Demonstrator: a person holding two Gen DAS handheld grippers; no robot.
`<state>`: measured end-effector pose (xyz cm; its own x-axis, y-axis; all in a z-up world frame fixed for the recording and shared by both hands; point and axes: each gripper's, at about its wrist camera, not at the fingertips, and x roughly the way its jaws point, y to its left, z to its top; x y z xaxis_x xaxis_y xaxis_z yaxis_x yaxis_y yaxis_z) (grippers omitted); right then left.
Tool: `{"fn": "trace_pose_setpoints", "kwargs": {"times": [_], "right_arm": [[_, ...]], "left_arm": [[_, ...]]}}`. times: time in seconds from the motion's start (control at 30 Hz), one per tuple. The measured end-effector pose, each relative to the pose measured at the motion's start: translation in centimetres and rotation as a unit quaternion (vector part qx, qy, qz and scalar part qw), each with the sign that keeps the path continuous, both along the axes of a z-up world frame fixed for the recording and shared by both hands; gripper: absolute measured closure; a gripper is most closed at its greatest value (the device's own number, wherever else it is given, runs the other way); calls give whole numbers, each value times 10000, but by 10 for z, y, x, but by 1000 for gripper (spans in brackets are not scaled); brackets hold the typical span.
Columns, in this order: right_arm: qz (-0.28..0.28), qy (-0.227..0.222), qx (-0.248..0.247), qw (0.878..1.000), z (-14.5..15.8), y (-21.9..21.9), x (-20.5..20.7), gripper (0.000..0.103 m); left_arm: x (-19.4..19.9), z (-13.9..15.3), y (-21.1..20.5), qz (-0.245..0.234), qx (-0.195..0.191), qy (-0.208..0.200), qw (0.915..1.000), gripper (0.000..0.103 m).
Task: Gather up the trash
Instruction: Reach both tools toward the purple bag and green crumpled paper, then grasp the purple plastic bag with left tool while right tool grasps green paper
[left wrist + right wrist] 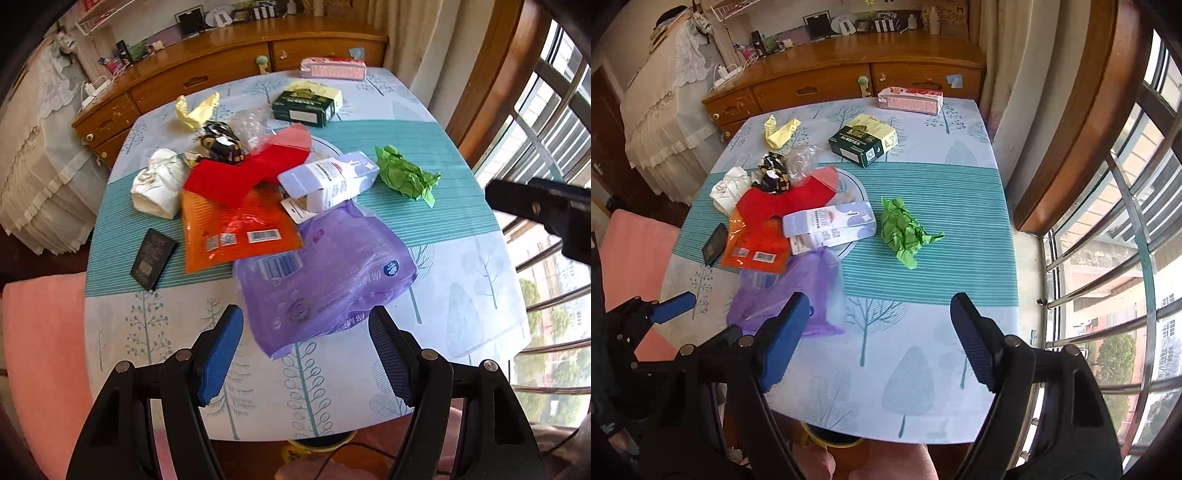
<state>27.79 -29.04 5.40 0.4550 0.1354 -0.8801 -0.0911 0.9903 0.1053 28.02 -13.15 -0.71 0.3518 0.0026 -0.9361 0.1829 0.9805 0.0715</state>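
Observation:
Trash lies spread over a table [480, 266] [923, 354] with a tree-print cloth. A purple plastic bag [325, 273] [790, 295] lies nearest, an orange wrapper [240, 232] [757, 247], a red sheet [247, 170] [775, 201] and a lilac-white carton [332, 181] [831, 223] behind it. Crumpled green paper [404, 175] [905, 232] lies to the right. My left gripper [306, 332] hangs open above the purple bag's near edge, nothing between its blue pads. My right gripper [879, 317] is open over bare cloth, right of the bag.
A dark green box [306, 105] [864, 144], a yellow wrapper [195, 109] [781, 131], white crumpled paper [159, 184] [727, 188], a black packet [153, 264] [714, 245] and a pink tissue box [332, 68] [910, 99] are also on the table. A pink chair [44, 350] stands left, a barred window [1126, 258] right.

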Motion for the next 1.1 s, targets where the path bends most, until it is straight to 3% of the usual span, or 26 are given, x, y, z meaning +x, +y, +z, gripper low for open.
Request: {"fn": "trace_pose_setpoints", "kwargs": {"times": [0.13, 0.3, 0.53, 0.57, 0.63, 0.7, 0.9, 1.0, 1.1], "right_arm": [[190, 231, -89, 9995, -28, -20, 46, 26], [447, 421, -218, 9979, -60, -23, 87, 26], [911, 704, -275, 9930, -96, -3, 130, 27], [990, 735, -333, 9918, -101, 1, 135, 28], [1150, 823, -412, 9891, -112, 11, 143, 47], [1246, 1051, -399, 9858, -125, 16, 150, 57], [1368, 1085, -432, 9837, -135, 27, 150, 60], [1418, 1142, -529, 9819, -135, 34, 148, 64], [1479, 1240, -564, 9796, -133, 43, 144, 66]], "left_arm": [[14, -29, -23, -290, 555, -5, 9980, 31], [31, -61, -41, -512, 959, 230, 9938, 31], [52, -82, -41, -174, 875, 510, 9947, 33], [55, -83, -39, -100, 807, 549, 9952, 37], [60, -83, -35, 37, 718, 580, 9957, 47], [63, -81, -31, 166, 649, 551, 9962, 57], [57, -70, -25, 319, 421, 330, 9981, 92], [50, -63, -22, 447, 273, 259, 9983, 100], [42, -54, -17, 554, 6, 203, 9983, 102]]}}
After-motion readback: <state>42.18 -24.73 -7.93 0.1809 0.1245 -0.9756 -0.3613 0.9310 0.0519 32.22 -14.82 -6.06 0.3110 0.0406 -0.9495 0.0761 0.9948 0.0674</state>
